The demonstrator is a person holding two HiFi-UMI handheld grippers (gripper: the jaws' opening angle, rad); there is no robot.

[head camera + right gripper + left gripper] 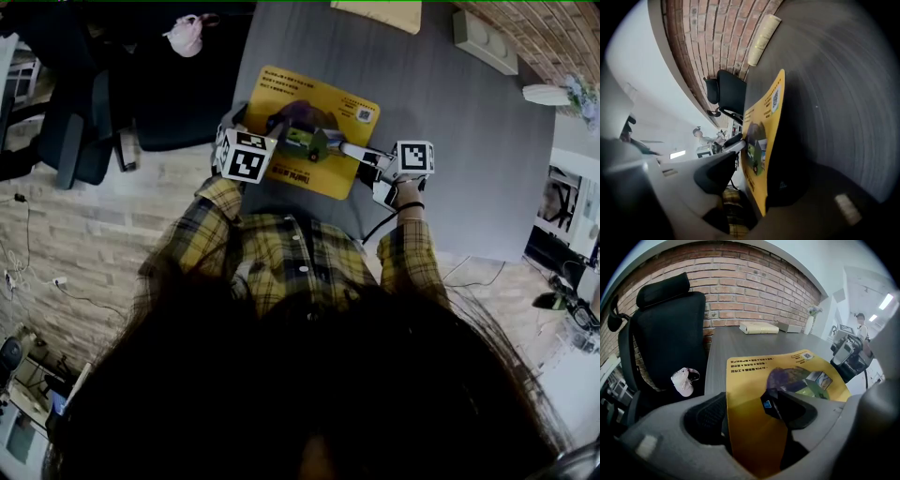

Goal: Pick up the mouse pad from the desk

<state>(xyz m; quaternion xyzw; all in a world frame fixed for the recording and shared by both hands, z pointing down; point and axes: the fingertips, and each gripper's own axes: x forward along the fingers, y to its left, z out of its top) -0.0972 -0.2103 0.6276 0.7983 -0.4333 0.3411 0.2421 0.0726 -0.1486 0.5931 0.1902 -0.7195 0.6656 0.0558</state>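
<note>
The yellow printed mouse pad [323, 112] lies on the dark grey desk [450, 159], in front of the person's plaid sleeves. My left gripper [269, 131] holds its left near part. In the left gripper view the mouse pad [754, 380] runs down between the jaws of the left gripper [745, 413], which is shut on it. My right gripper [349, 150] is at the pad's right near edge. In the right gripper view the mouse pad [764, 126] stands between the jaws of the right gripper [754, 173]: one finger lies under it, the other stands slightly off its printed face.
A black office chair [84, 131] stands left of the desk with a pink object [186, 36] on its seat. At the desk's far side are a beige book [380, 14], a white box [485, 42] and a white vase [548, 94]. A brick wall [740, 282] rises behind the desk.
</note>
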